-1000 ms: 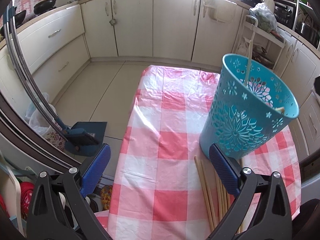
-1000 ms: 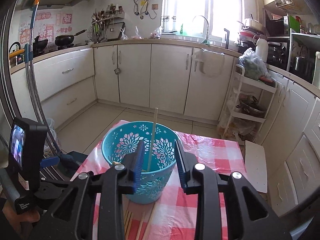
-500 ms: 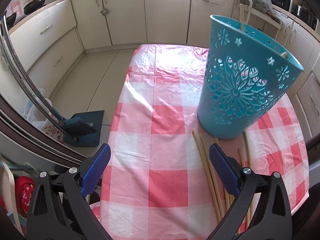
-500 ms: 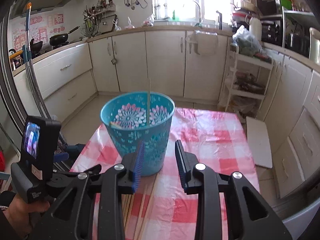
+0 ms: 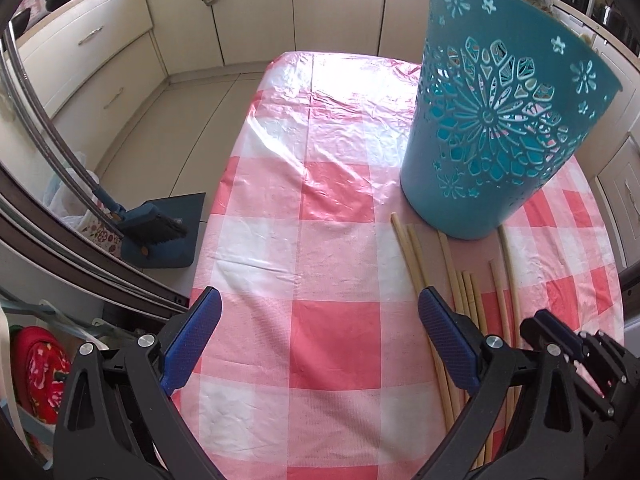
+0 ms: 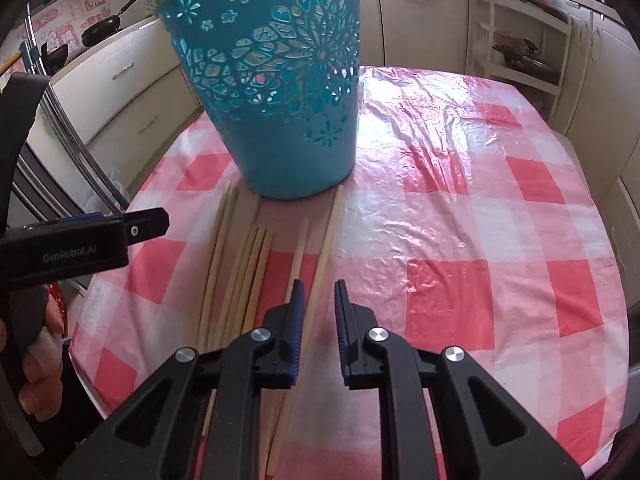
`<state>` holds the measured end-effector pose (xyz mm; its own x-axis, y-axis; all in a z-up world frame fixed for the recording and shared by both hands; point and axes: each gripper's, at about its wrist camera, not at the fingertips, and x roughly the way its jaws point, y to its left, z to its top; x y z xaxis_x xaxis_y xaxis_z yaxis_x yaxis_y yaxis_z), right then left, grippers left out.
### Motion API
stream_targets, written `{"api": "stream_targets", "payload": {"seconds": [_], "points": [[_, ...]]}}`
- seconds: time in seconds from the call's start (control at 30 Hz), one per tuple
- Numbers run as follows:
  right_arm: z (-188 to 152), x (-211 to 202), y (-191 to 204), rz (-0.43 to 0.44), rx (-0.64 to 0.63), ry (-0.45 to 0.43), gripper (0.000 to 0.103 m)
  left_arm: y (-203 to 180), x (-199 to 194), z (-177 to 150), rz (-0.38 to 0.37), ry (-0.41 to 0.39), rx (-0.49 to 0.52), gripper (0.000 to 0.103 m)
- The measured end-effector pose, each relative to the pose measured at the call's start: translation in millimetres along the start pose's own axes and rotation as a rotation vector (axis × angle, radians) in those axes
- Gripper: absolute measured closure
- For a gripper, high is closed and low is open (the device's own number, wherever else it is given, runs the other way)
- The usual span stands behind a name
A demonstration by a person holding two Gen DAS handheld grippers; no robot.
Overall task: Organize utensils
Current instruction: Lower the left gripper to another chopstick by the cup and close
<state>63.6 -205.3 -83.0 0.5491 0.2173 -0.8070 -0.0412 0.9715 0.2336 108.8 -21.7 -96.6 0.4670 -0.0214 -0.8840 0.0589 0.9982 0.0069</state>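
Note:
A teal cut-out basket [image 5: 492, 132] [image 6: 280, 80] stands upright on the pink checked tablecloth [image 5: 320, 208] [image 6: 460, 220]. Several pale wooden chopsticks [image 5: 460, 280] [image 6: 248, 264] lie side by side in front of it. My right gripper [image 6: 319, 285] hangs low over them, its jaws closing. The longest, rightmost chopstick [image 6: 330, 232] runs between the blue pads, which stand clear of it. My left gripper [image 5: 320, 300] is wide open over bare cloth, left of the chopsticks, with nothing between its fingers. The basket's inside is hidden.
A broom and dustpan [image 5: 156, 232] lie on the floor left of the table. Cream cabinets [image 5: 100, 40] ring the room, and a white rack [image 6: 520, 40] stands at the back right. A hand [image 6: 36, 360] holds the left gripper's body at the table's left edge.
Both grippers have dropped toward the table, the right one much more. The right jaws have narrowed around the long chopstick. The basket is now seen from the side, not from above.

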Motion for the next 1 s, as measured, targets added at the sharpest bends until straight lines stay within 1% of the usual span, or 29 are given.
{"api": "stream_targets", "payload": {"seconds": [0.13,0.23,0.33,0.4,0.57,0.67,1.0], "points": [[2,15,-3,-0.015,-0.004,0.007,0.087,-6,11,1,0.012,0.019,0.009,0.008],[7,20,0,-0.033,-0.040,-0.002,0.087,-9,18,2,0.020,0.026,0.013,0.008],[7,20,2,-0.051,-0.069,-0.004,0.093,-10,24,5,0.019,0.035,0.003,0.008],[7,20,0,-0.048,-0.077,0.007,0.095,-12,27,7,0.013,0.035,-0.005,0.008],[7,20,1,-0.068,-0.116,0.025,0.095,-21,35,11,0.013,0.040,0.006,0.008],[6,21,2,-0.073,-0.122,0.021,0.095,-24,38,11,0.024,0.048,0.008,0.008],[1,17,8,-0.082,-0.151,0.010,0.095,-24,39,13,0.031,0.032,-0.001,0.008]]}}
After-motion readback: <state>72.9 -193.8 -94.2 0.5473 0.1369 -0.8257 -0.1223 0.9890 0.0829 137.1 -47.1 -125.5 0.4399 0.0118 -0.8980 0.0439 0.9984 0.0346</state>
